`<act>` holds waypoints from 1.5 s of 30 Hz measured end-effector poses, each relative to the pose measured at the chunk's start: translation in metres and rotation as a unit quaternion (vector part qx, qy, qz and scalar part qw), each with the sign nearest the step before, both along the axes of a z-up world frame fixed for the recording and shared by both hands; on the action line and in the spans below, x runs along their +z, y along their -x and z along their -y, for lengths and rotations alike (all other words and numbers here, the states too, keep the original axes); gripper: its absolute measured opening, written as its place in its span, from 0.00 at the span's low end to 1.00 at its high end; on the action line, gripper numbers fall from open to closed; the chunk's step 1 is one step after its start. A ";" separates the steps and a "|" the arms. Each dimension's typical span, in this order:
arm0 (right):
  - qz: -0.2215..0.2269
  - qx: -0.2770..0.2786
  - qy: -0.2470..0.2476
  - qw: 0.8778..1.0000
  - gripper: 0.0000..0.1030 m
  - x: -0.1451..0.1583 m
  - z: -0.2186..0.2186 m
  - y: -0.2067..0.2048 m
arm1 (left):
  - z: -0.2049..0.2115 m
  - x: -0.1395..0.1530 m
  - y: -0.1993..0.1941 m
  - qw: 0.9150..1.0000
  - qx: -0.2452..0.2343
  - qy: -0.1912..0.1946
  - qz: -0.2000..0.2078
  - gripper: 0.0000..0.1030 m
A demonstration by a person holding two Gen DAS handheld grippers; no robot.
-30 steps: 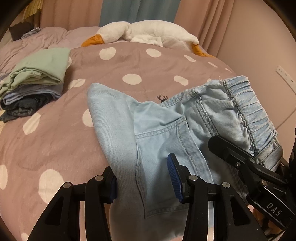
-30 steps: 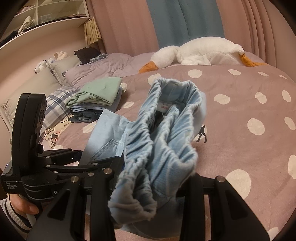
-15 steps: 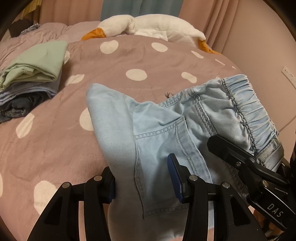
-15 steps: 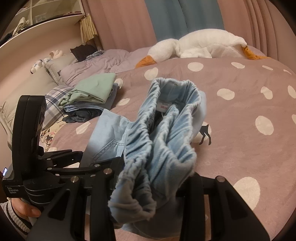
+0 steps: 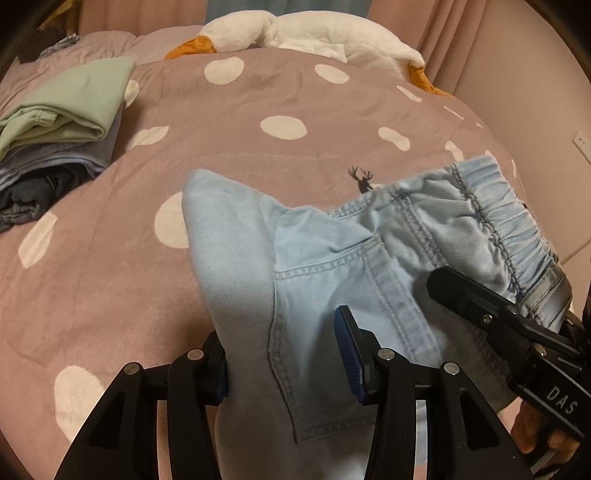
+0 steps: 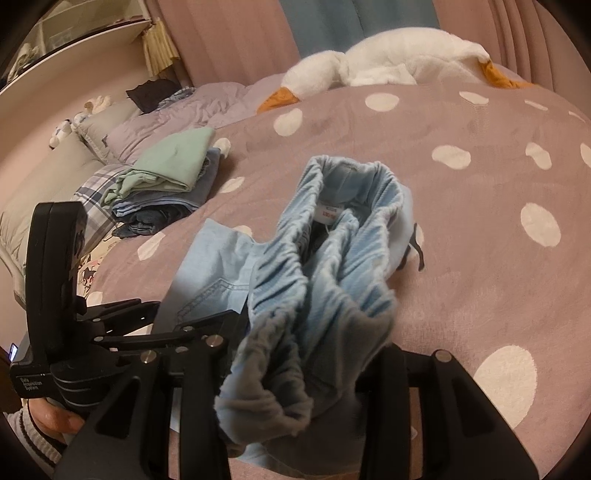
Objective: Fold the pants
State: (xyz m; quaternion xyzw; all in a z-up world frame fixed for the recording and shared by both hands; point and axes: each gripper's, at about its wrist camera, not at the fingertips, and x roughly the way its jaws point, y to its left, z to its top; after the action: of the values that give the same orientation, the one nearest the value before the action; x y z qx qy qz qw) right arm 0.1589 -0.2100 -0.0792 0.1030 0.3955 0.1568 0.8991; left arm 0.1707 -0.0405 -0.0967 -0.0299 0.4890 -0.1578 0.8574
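Light blue denim pants (image 5: 332, 266) with an elastic waistband hang bunched above the dotted bedspread. My left gripper (image 5: 284, 362) is shut on the folded leg fabric near the back pocket; the cloth fills the gap between its blue pads. My right gripper (image 6: 295, 387) is shut on the gathered waistband (image 6: 332, 258), which stands up in front of its camera. The right gripper also shows in the left wrist view (image 5: 498, 325) at the right, and the left gripper shows in the right wrist view (image 6: 122, 332) at the left. The pants' lower legs are hidden below.
A mauve bedspread with white dots (image 5: 295, 125) covers the bed. A stack of folded clothes with a green top (image 5: 62, 110) lies at the left. A white plush goose (image 5: 306, 33) lies at the back by the curtains. Pillows (image 6: 55, 177) are at the far left.
Both grippers have moved forward over the bed with the pants; the folded stack and goose sit nearer and further left in view. Both grips are unchanged.
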 end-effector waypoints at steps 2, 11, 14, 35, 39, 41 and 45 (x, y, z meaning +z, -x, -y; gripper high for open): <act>-0.015 -0.008 -0.002 1.000 0.45 -0.006 0.004 -0.003 | -0.002 -0.002 -0.001 1.000 0.003 -0.002 -0.003 0.45; -0.091 -0.055 -0.008 0.994 0.69 -0.043 0.029 -0.005 | -0.025 -0.016 -0.001 0.999 0.036 -0.021 -0.026 0.76; -0.085 -0.052 0.008 0.995 0.75 -0.042 0.029 0.006 | -0.028 -0.017 0.005 0.999 0.036 -0.024 -0.026 0.78; -0.083 -0.049 0.050 0.994 0.80 -0.010 0.030 0.080 | -0.037 0.014 0.074 0.998 0.050 -0.041 -0.024 0.79; -0.063 -0.047 0.056 0.995 0.89 0.010 0.025 0.104 | -0.033 0.040 0.095 0.997 0.058 -0.056 0.004 0.83; -0.055 -0.048 0.059 0.996 0.98 0.020 0.023 0.115 | -0.032 0.051 0.104 0.997 0.059 -0.054 0.013 0.89; -0.040 -0.045 0.062 0.996 1.00 0.040 0.019 0.131 | -0.029 0.074 0.127 0.995 0.062 -0.069 0.043 0.94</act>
State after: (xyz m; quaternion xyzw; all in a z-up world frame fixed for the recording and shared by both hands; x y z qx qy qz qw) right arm 0.0274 -0.2286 -0.0388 0.0706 0.4350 0.0869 0.8934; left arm 0.0434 -0.0113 -0.0231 0.0053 0.4589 -0.0714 0.8856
